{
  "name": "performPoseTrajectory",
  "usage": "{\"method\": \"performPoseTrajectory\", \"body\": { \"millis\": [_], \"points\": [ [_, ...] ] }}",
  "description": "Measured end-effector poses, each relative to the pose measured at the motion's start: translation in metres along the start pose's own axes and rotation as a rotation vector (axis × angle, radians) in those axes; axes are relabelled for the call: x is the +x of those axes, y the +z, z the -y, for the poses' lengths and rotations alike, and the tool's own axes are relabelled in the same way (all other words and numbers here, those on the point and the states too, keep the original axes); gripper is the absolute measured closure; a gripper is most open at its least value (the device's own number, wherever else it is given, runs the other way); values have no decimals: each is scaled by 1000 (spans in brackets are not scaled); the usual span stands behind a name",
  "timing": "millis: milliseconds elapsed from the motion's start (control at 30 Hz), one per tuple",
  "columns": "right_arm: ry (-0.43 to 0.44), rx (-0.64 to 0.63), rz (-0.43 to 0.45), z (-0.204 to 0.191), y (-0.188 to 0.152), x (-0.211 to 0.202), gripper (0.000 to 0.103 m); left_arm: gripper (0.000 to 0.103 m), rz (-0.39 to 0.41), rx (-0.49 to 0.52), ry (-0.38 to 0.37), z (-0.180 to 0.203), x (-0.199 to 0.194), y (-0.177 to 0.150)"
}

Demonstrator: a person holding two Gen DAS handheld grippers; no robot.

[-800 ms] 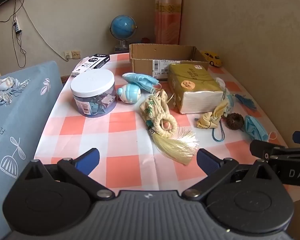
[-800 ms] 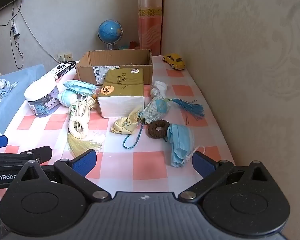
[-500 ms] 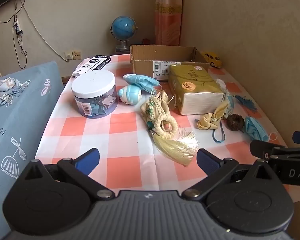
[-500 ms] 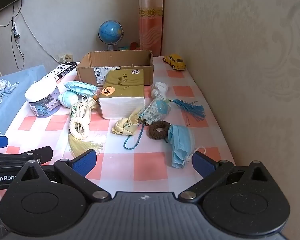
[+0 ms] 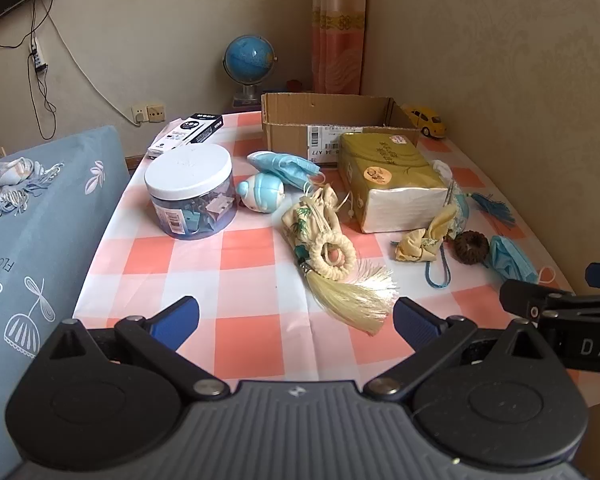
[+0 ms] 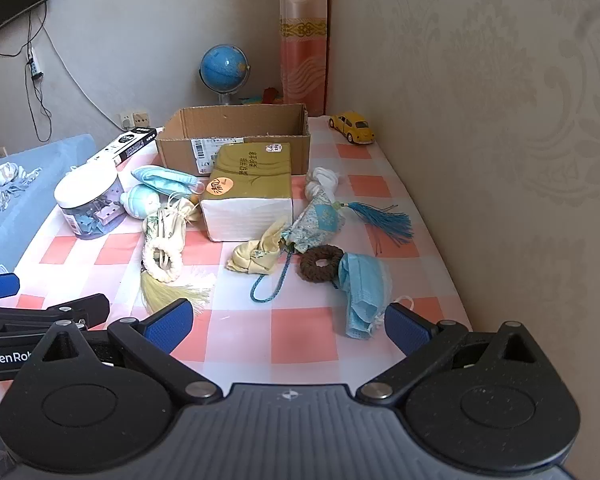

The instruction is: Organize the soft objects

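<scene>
Soft items lie on a checked tablecloth [image 5: 252, 248]: a cream pouch with ring and tassel [image 5: 332, 254] [image 6: 164, 240], a yellow cloth pouch [image 5: 420, 240] [image 6: 260, 254], a blue patterned sachet with teal tassel [image 6: 320, 220], a brown scrunchie [image 6: 320, 268], a blue face mask [image 6: 364, 292] [image 5: 512, 258], a second mask [image 5: 284, 166] [image 6: 164, 180], and a tissue pack [image 5: 388, 176] [image 6: 252, 188]. An open cardboard box [image 5: 328, 124] [image 6: 236, 132] stands behind. My left gripper [image 5: 296, 320] and right gripper [image 6: 288, 324] are open and empty, near the table's front edge.
A clear jar with white lid [image 5: 192, 192], a blue-white egg toy [image 5: 262, 192], a black-white box [image 5: 188, 136], a globe [image 5: 250, 60] and a yellow toy car [image 6: 352, 126] are also there. A blue cushion [image 5: 36, 240] lies left. A wall [image 6: 500, 120] runs along the right.
Both views have shifted slightly back and up; the objects sit a little lower and smaller in frame. Nothing on the table has moved. Both grippers stay open.
</scene>
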State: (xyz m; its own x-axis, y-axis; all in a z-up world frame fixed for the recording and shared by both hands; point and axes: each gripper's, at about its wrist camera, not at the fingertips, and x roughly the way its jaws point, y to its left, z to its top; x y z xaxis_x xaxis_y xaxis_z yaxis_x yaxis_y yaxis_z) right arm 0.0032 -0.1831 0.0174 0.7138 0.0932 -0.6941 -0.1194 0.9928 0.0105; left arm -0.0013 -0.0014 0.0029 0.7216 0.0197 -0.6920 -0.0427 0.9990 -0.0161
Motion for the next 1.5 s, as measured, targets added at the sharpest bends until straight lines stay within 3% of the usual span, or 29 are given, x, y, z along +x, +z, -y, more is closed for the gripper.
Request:
{"method": "performPoseTrajectory", "body": {
  "millis": [1500],
  "points": [
    [-8, 0, 10, 3, 2, -3, 0, 1, 7, 0, -7, 5, -2, 2]
  ]
}}
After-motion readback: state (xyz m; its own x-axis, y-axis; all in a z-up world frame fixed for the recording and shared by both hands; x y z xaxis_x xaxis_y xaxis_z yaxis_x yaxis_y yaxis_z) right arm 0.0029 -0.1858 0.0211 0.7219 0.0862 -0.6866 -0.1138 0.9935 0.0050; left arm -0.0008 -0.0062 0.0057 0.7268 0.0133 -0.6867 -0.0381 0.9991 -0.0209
